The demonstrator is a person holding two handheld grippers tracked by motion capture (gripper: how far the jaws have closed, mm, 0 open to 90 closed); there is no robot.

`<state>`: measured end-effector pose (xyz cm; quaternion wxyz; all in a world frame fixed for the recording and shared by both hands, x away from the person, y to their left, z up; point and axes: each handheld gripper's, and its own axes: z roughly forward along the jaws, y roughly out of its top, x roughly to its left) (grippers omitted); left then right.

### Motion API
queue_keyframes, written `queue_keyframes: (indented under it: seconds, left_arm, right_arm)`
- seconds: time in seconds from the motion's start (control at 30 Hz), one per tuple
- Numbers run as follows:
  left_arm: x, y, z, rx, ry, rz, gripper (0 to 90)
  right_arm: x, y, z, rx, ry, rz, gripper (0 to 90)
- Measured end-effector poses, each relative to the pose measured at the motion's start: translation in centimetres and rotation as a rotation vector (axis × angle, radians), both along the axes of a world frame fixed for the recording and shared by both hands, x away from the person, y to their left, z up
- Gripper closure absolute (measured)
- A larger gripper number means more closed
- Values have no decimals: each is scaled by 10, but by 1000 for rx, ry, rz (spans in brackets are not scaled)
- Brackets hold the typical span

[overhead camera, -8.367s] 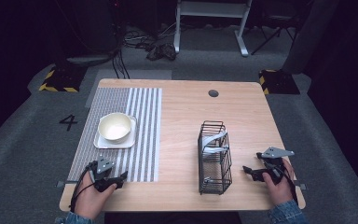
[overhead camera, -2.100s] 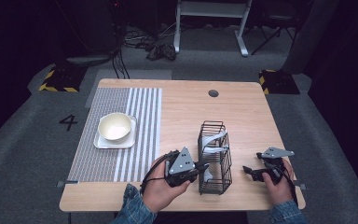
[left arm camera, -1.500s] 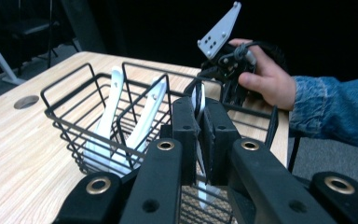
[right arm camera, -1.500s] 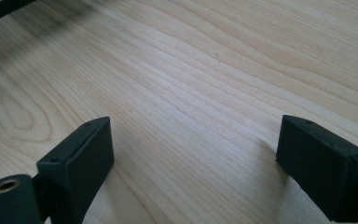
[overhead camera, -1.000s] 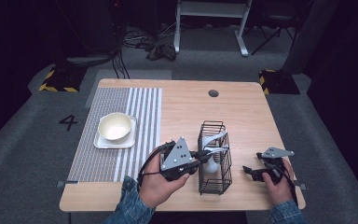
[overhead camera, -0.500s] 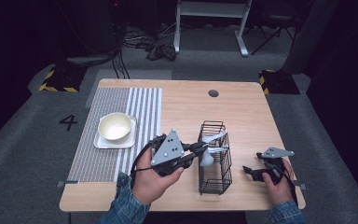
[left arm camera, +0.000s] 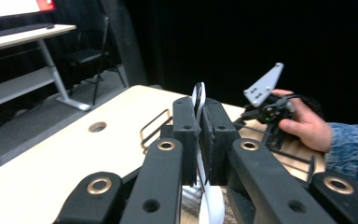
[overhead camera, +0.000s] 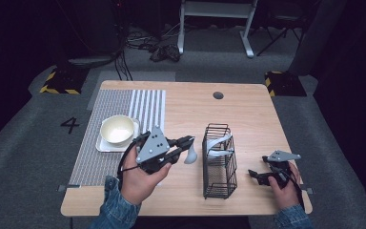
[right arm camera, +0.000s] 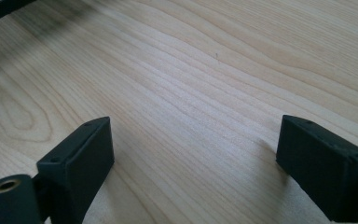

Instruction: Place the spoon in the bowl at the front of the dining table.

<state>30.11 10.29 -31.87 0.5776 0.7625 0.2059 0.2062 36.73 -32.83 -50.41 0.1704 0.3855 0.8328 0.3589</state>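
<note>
my left gripper [overhead camera: 187,142] has just drawn the white ceramic spoon [overhead camera: 190,154] out of the black wire rack [overhead camera: 219,162] and clamps it tight, clear of the wood table [overhead camera: 248,114]. next it likely goes to the cream bowl [overhead camera: 117,130]. my right gripper [overhead camera: 253,174] rests gaping, empty.

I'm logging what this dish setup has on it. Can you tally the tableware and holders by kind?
Spoons: 3 (one white spoon in the left gripper, two spoons in the rack)
Bowl: 1
Plate under the bowl: 1
Wire rack: 1
Striped mat: 1
Total: 7
</note>
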Motion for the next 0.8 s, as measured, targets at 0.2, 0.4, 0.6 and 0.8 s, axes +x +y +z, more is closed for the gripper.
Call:
queue_keyframes:
  seconds: [0.2, 0.4, 0.6, 0.8]
  left_arm:
    - [5, 18, -1, 9, 5, 57, 855]
    - [8, 38, -2, 8, 3, 110, 856]
    - [12, 60, -1, -5, 1, 168, 855]
    - [15, 80, -2, -13, 2, 227, 855]
  right_arm:
    - [0, 0, 0, 0, 0, 0, 111]
    - [0, 0, 0, 0, 0, 0, 111]
    - [0, 0, 0, 0, 0, 0, 111]
    - [0, 0, 0, 0, 0, 0, 111]
